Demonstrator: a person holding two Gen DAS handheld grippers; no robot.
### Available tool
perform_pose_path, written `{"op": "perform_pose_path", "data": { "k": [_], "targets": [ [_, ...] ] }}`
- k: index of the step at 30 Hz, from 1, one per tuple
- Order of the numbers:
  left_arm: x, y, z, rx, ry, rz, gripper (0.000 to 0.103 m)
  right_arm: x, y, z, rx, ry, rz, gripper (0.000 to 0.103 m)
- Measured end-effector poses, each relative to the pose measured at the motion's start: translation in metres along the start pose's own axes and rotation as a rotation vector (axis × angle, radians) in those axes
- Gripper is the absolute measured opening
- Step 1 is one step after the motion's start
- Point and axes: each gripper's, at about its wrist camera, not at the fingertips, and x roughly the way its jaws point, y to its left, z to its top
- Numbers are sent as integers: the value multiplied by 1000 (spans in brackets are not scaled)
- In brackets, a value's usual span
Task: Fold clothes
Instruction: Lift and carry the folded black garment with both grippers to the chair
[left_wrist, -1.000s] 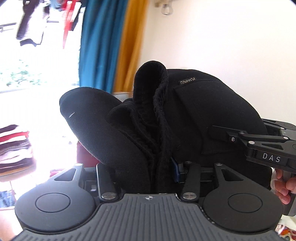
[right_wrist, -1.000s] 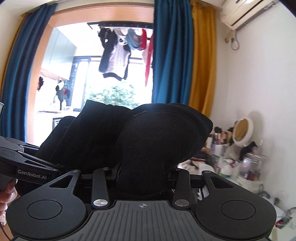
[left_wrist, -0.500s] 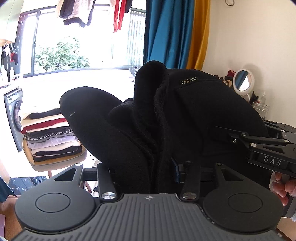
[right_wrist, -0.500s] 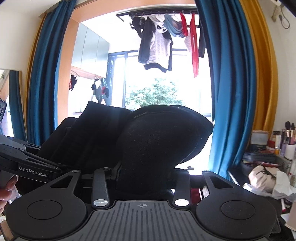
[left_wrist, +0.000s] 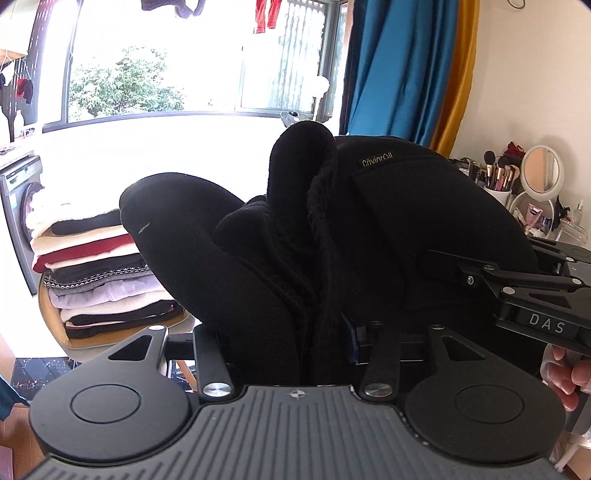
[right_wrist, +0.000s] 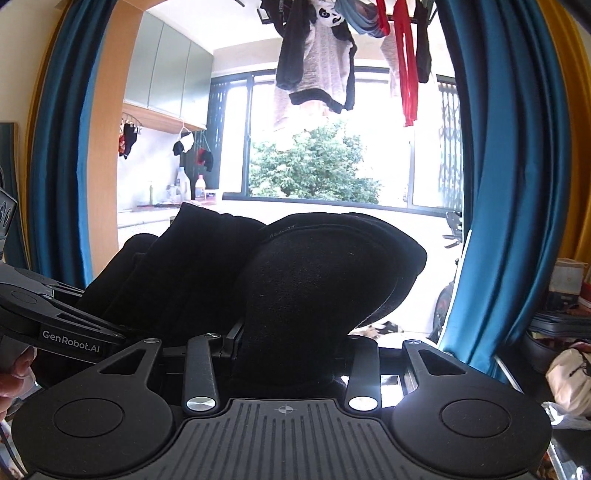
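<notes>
Left hand-held gripper (left_wrist: 317, 332) and right hand-held gripper (right_wrist: 288, 354) each pinch the bunched black garment (left_wrist: 424, 221); folded clothes stack (left_wrist: 96, 273) far left.

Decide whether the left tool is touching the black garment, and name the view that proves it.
Touching. In the left wrist view, the left tool is clamped on the black garment; the bunched fabric rises straight out from between its fingers.

- Daylight floods through the window (left_wrist: 155, 62), blowing out the upper left.
- The black garment (right_wrist: 325, 280) is backlit, nearly detailless.
- Fisheye bends the frame edges.
</notes>
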Motion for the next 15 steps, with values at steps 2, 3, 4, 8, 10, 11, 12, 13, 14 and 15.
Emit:
{"op": "perform_pose_path", "data": {
  "k": [2,3,4,8,10,11,12,13,14,15],
  "targets": [
    [11,20,7,-1,8,-24,48,23,10,2,-2,9,-23,35],
    [17,31,10,-1,11,-36,48,35,17,4,0,14,-38,35],
    [23,41,14,-1,15,-49,48,48,25,6,7,20,-58,35],
    [38,94,36,39,38,-118,48,104,58,17,43,49,-139,35],
    [43,126,51,63,45,-149,48,137,76,28,76,67,-168,35],
    [45,144,60,72,47,-162,48,155,86,33,88,72,-181,35],
    [47,162,68,80,48,-174,48,170,97,38,91,68,-192,35],
    [48,178,76,87,45,-183,48,186,108,42,93,64,-203,34],
    [49,194,82,94,39,-188,48,201,119,47,95,59,-214,34],
    [50,209,89,99,33,-192,48,215,129,50,94,51,-225,35]
  ]
}}
